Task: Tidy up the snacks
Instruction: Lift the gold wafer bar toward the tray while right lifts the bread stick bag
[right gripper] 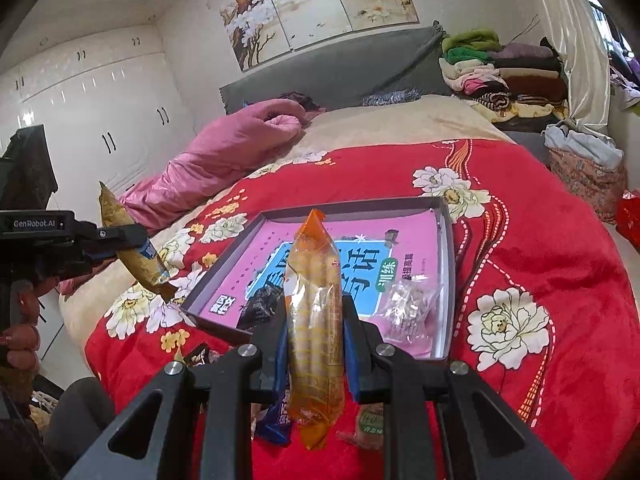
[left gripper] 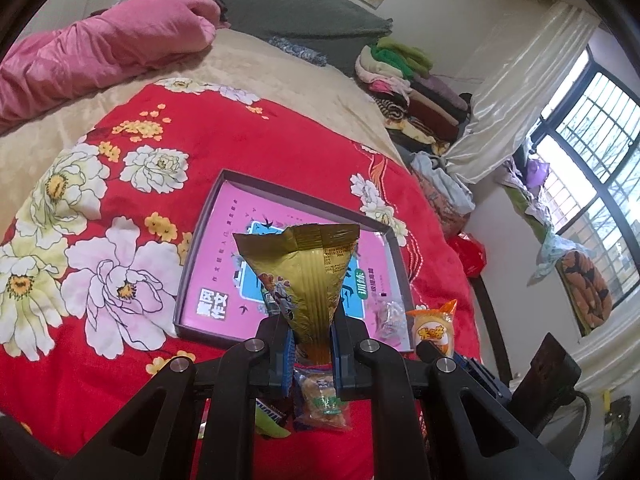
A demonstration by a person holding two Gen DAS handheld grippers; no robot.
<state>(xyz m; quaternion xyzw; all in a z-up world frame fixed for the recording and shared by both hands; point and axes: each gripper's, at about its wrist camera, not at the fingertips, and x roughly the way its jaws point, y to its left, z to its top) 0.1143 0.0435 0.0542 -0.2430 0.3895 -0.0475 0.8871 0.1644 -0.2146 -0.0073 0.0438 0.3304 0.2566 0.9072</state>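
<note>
Holding gold packet (left gripper: 308, 280) w/ left fingers (left gripper: 280, 344); right: orange packet (right gripper: 314, 320).

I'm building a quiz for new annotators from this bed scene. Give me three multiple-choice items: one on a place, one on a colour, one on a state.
1. Where does the clear-wrapped snack lie?
A. Inside the shallow box
B. On the pink quilt
C. On the clothes pile

2. What colour is the packet in the left claw?
A. Blue
B. Gold
C. White

3. What is the state of the right claw?
A. Open, holding nothing
B. Shut on the orange packet
C. Resting in the box

Answers: 1 A, it lies on the pink sheet near the box's right wall. 2 B, the gold wrapper stands up between the claw's fingers. 3 B, both fingers press the packet's sides above the red blanket.
</note>
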